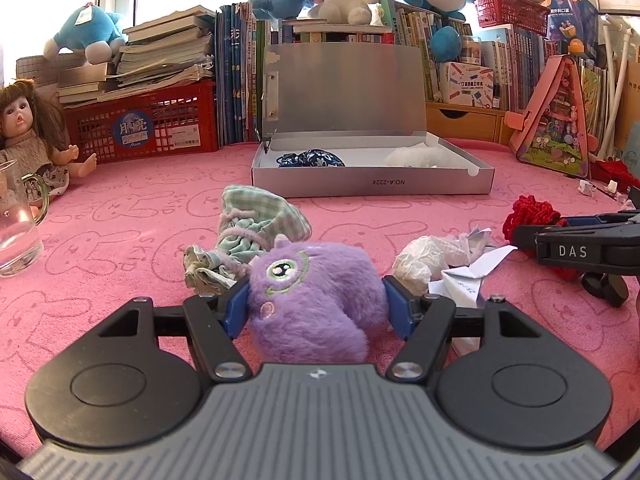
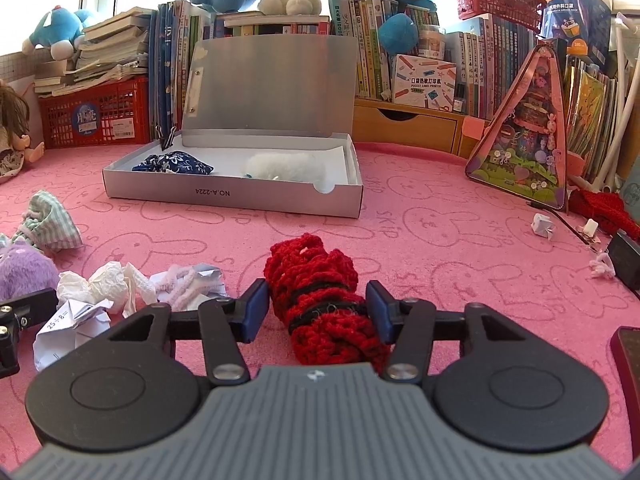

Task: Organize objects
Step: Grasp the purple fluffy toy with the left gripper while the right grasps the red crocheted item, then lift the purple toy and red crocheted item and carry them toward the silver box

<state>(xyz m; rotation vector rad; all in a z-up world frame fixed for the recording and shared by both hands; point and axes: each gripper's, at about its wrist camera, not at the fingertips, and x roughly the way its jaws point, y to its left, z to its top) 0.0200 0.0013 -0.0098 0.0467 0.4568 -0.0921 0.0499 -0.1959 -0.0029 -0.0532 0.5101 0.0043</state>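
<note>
Left wrist, left tool [image 1: 318,306] clamps purple plush [image 1: 312,300], silver box [image 1: 372,178] beyond

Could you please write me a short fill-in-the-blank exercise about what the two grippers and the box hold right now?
1. The left gripper is clamped on a ____ plush toy.
2. The red knitted piece lies between the pads of the ____ gripper.
3. The grey box stands with its lid ____.

Missing words: purple; right; open
</note>
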